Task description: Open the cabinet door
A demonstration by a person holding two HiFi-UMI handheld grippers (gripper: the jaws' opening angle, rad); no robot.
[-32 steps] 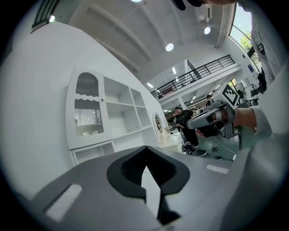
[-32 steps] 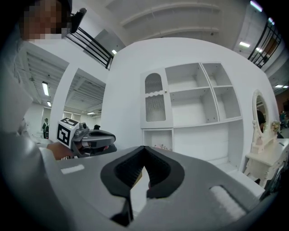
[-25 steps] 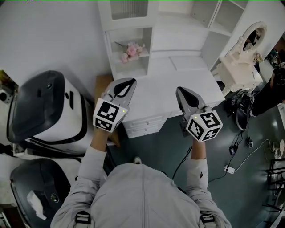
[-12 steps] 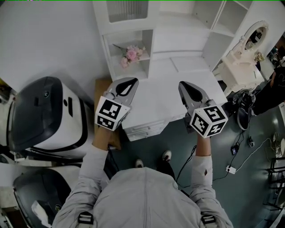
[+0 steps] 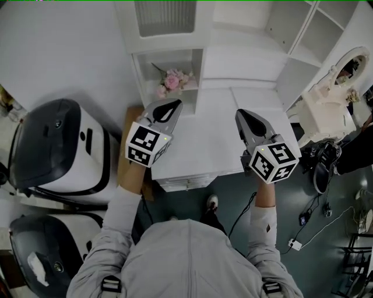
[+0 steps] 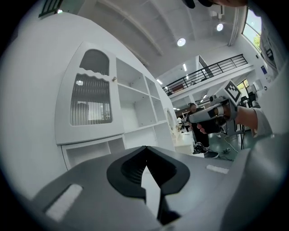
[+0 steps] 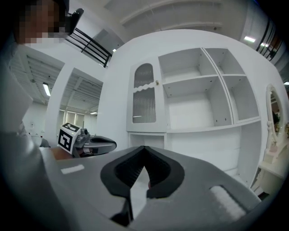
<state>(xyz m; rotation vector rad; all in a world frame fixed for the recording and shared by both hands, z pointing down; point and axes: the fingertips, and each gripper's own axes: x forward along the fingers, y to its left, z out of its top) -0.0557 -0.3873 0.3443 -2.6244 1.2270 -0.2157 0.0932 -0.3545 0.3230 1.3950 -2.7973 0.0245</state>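
Observation:
The white cabinet door with ribbed glass is closed at the top left of the shelf unit. Its small knob sits on the door's right edge, also seen as the knob in the left gripper view. My left gripper hovers over the white desk top, shut and empty, pointing level at the unit. My right gripper is beside it to the right, also shut with nothing in it. Both are well short of the door. Each gripper shows in the other's view: right gripper, left gripper.
Pink flowers stand in the niche under the door. Open shelves fill the unit's right side. Two black-and-white machines stand at the left, an ornate white vanity at the right. Cables lie on the floor. Drawers face me.
Both grippers and the person have moved forward toward the shelf unit; the desk now lies under the grippers and the cabinet door shows larger. Jaws stayed shut.

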